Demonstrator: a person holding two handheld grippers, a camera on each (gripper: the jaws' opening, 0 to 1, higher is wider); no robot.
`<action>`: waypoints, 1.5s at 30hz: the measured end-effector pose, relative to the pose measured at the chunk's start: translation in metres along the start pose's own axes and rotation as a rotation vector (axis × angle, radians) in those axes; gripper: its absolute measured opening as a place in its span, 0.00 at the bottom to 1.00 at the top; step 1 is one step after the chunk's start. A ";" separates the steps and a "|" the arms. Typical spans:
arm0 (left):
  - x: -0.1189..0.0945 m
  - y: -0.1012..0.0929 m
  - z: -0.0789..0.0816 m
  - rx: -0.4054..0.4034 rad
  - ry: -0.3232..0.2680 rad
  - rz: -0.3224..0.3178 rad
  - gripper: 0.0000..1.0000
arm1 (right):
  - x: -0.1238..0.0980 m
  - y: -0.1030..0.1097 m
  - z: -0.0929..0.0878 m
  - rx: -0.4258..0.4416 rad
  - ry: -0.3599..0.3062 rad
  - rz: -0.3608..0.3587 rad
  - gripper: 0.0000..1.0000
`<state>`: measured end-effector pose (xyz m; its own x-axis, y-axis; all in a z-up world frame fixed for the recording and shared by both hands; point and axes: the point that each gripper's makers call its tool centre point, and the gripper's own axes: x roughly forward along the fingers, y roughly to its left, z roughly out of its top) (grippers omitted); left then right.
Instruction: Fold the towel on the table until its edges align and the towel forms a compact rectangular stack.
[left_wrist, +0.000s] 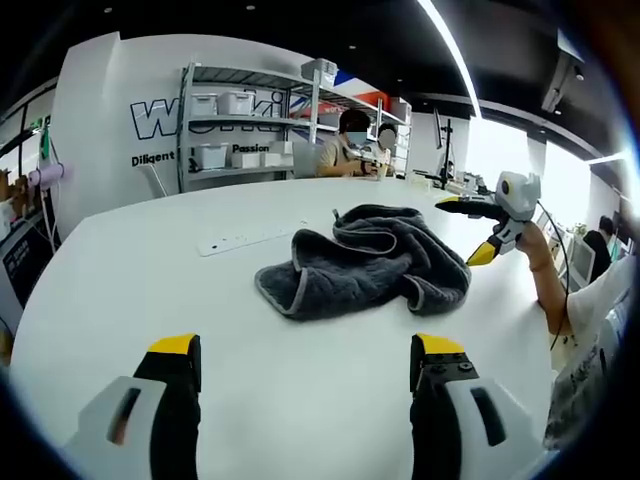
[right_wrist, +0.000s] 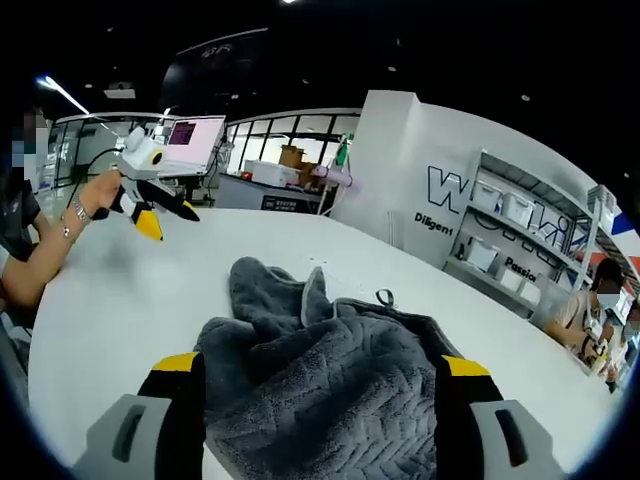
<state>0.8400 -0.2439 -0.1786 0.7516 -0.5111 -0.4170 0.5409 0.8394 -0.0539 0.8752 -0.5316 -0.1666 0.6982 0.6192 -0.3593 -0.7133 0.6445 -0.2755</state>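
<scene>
It was an open office or lab: shelves (left_wrist: 240, 125) of bins, a lettered wall (right_wrist: 440, 215), monitors (right_wrist: 195, 140), people at desks.

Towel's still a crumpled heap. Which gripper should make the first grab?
Probably the right gripper: its open jaws already flank the near edge of the grey towel. The left gripper hangs open over bare white table, short of the towel.

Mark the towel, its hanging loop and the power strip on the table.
towel (left_wrist: 370, 260): left gripper view, middle of the crumpled grey heap.
hanging loop (right_wrist: 384, 296): right gripper view, small loop on the towel's far edge.
power strip (left_wrist: 250, 240): left gripper view, middle of the white strip behind the towel.
</scene>
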 end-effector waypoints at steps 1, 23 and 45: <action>0.000 0.000 0.000 0.000 -0.001 -0.001 0.91 | 0.001 0.000 -0.001 -0.001 0.004 0.001 0.99; 0.005 0.000 0.001 0.010 0.001 0.014 0.90 | -0.004 -0.001 0.001 0.019 -0.011 0.006 0.99; 0.054 -0.001 -0.009 -0.004 0.016 0.062 0.89 | -0.022 -0.010 0.012 0.025 -0.067 -0.002 0.99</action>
<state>0.8764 -0.2702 -0.2095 0.7777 -0.4547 -0.4340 0.4916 0.8703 -0.0308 0.8678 -0.5461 -0.1452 0.7031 0.6457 -0.2980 -0.7104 0.6563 -0.2540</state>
